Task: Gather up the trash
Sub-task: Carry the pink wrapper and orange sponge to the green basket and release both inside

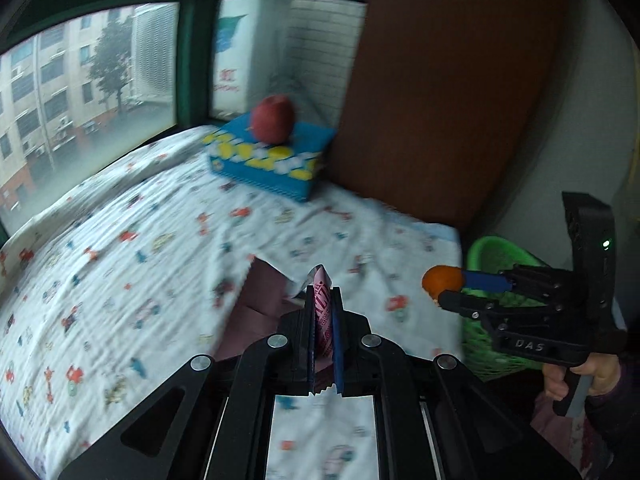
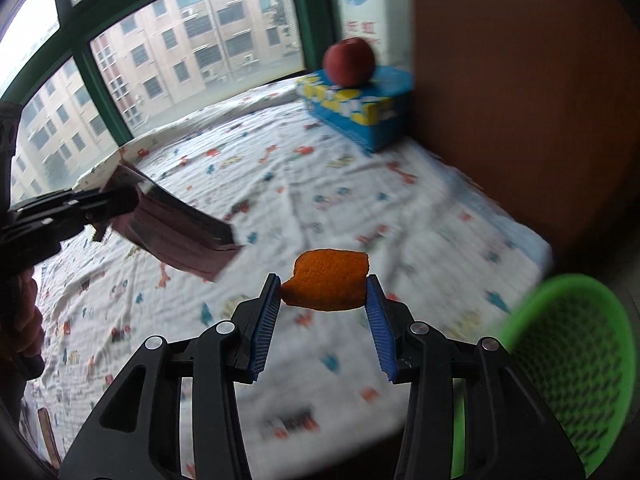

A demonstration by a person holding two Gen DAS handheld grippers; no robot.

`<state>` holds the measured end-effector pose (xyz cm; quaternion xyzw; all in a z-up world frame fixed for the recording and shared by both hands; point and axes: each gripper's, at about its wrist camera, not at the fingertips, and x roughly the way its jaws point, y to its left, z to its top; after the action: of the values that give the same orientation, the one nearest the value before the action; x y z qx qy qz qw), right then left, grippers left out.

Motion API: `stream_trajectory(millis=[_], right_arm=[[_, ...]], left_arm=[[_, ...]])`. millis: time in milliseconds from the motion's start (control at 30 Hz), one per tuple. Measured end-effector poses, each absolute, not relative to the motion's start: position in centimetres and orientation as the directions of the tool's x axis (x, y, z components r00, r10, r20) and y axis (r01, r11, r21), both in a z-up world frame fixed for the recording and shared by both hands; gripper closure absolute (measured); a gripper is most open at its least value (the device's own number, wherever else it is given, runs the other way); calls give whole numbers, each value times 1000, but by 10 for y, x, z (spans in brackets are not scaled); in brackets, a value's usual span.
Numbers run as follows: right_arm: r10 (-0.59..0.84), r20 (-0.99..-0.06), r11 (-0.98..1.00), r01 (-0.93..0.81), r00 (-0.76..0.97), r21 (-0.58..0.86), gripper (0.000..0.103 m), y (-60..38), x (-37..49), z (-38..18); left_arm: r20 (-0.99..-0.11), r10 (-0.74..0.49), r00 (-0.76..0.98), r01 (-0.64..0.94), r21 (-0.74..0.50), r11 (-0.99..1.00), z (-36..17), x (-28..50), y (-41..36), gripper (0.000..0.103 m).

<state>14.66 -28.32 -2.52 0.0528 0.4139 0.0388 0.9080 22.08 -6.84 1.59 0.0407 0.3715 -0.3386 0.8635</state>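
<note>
Orange peel [image 2: 325, 286] is clamped between the right gripper [image 2: 324, 292] pads, above the bedsheet [image 2: 280, 184]. A dark-pink wrapper [image 1: 323, 320] (folded flat) is pinched in the closed left gripper [image 1: 324, 312]. Green mesh basket [image 2: 580, 360] sits right of both.

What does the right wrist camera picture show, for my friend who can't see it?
The right gripper is shut on a piece of orange peel above a bed with a cartoon-print sheet. A green basket sits at lower right, and the left gripper holds a dark wrapper. Behind, an apple rests on a blue box.
</note>
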Motion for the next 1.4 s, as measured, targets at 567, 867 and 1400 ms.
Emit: stream_trajectory(millis=[567, 867, 1400], right_arm=[[-27, -734, 973, 187, 679, 137, 59, -390, 39, -20], [-75, -735, 955, 262, 674, 143, 59, -430, 5, -24], [-122, -724, 927, 339, 679, 162, 54, -467, -31, -22]], left_arm=[[-617, -688, 382, 789, -171, 591, 60, 139, -200, 96], [-622, -715, 319, 844, -156, 513, 63, 116, -258, 96], [-684, -692, 229, 874, -168, 455, 25, 99, -330, 96]])
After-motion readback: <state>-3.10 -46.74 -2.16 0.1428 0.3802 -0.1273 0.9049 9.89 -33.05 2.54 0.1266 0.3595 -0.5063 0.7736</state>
